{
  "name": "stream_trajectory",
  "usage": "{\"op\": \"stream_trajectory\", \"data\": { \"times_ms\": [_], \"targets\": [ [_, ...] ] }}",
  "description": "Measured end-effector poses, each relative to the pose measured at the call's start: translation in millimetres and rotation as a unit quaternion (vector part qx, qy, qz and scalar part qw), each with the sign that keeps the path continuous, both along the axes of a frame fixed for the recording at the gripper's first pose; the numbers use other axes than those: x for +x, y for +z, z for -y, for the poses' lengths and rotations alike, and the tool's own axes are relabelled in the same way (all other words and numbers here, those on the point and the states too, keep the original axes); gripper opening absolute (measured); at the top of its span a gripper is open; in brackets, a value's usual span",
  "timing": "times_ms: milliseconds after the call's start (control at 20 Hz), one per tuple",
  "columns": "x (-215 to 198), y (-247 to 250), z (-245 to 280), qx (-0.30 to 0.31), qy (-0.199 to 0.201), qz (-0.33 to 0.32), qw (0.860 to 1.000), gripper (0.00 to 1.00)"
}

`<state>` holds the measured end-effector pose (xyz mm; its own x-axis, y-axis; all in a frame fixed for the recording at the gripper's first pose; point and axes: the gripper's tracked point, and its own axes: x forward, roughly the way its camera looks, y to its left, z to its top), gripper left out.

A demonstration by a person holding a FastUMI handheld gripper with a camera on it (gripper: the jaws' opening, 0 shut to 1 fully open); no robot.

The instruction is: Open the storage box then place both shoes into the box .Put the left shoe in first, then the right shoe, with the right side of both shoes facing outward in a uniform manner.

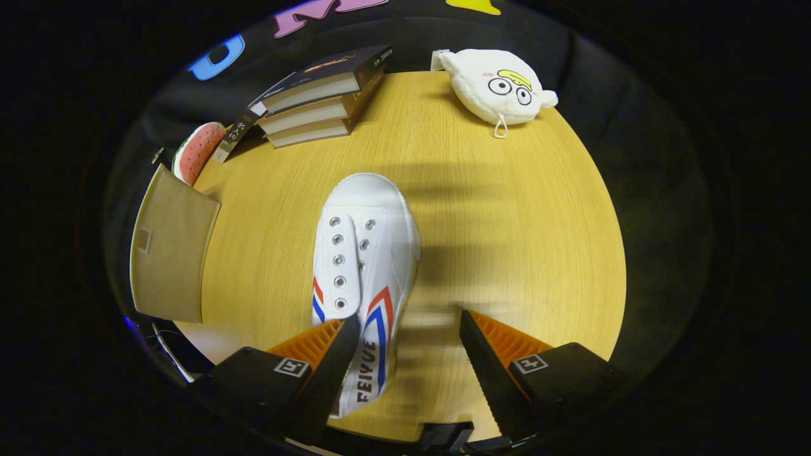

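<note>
So here we've got the gripper (pixel 405 354) hovering low over the table (pixel 507 253) with its fingers spread wide and nothing held between them. The shoe (pixel 364 266) sits near the middle of the table, a bit toward the left edge, and it runs lengthwise straight away from us: toe pointing at the far edge, heel end down at the fingers. Key thing for the next move: the shoe isn't centered in the gap. It lies off toward the left finger (pixel 336 367), which overlaps the heel-side wall in this view, though we can't tell if it's actually touching or just above it. The right finger (pixel 485 367) is well clear, with bare table between it and the shoe. Since the long axis lines up with the fingers' own direction, we'd guess a sideways shift left would put the heel properly between them before closing. The box (pixel 171 253) stands at the left edge, its flap looking open toward us. Books (pixel 317 101) are stacked at the far-left corner and a plush (pixel 497 85) sits on the far edge, both well out of the way.
</note>
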<state>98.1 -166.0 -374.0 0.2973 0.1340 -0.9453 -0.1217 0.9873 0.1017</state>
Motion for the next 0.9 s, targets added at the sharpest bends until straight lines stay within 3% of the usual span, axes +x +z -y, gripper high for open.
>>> {"op": "stream_trajectory", "data": {
  "times_ms": [150,250,350,500,550,600,700,900],
  "targets": [
    [4,-2,-11,-0.001,0.028,0.01,1.0,0.96],
    [0,-2,-23,0.027,0.02,-0.004,0.999,0.82],
    [0,-3,-20,0.036,0.013,-0.011,0.999,0.49],
    [1,-1,-18,0.059,-0.011,-0.017,0.998,0.36],
    [2,-3,-17,0.07,-0.028,-0.015,0.997,0.29],
    [0,0,-16,0.079,-0.038,-0.014,0.996,0.16],
    [0,1,-15,0.089,-0.047,-0.011,0.995,0.09],
    [-5,19,-29,0.117,-0.075,-0.006,0.99,0.05]
  ]
}}
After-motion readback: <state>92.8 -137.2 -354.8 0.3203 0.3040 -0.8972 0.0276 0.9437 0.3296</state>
